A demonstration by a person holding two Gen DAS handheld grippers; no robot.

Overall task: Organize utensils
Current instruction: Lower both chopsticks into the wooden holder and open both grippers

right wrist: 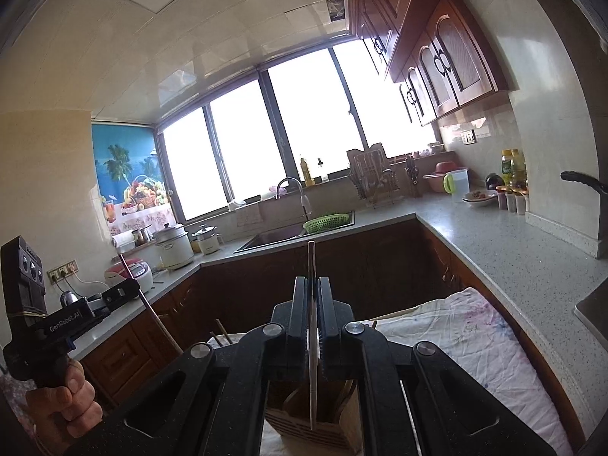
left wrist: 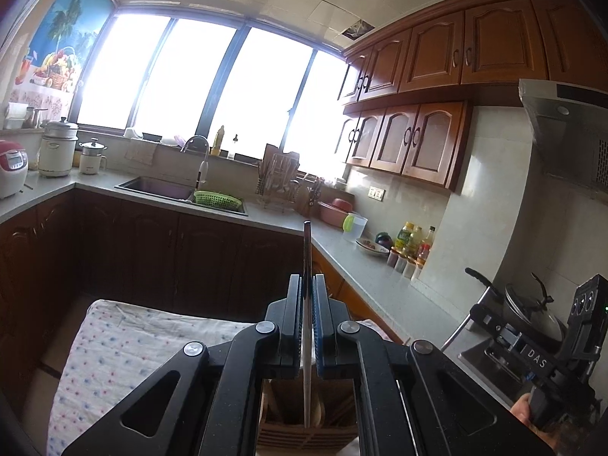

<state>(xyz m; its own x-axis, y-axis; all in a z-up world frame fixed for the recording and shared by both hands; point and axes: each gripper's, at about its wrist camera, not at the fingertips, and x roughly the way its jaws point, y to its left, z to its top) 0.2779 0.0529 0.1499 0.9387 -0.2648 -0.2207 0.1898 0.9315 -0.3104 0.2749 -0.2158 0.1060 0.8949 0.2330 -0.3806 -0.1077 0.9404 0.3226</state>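
Note:
My left gripper (left wrist: pixel 307 285) is shut on a chopstick (left wrist: pixel 307 250) with a dark upper end and a pale shaft; its lower end reaches down into a wooden slatted utensil holder (left wrist: pixel 304 437) below the fingers. My right gripper (right wrist: pixel 312 288) is shut on another chopstick (right wrist: pixel 311 266), held upright, its lower end inside the same wooden holder (right wrist: pixel 315 433). The left gripper also shows in the right wrist view (right wrist: pixel 129 290), holding its chopstick tilted. The right gripper body shows at the right edge of the left wrist view (left wrist: pixel 532 345). More sticks (right wrist: pixel 220 328) stand in the holder.
The holder stands on a dotted white cloth (left wrist: pixel 125 345) over a table. Grey countertop (right wrist: pixel 513 250) runs around with a sink (left wrist: pixel 159 188), green basket (left wrist: pixel 216 199), dish rack (left wrist: pixel 277 182), bottles (left wrist: pixel 410 243), rice cooker (left wrist: pixel 11 167) and a pot on the stove (left wrist: pixel 532 307).

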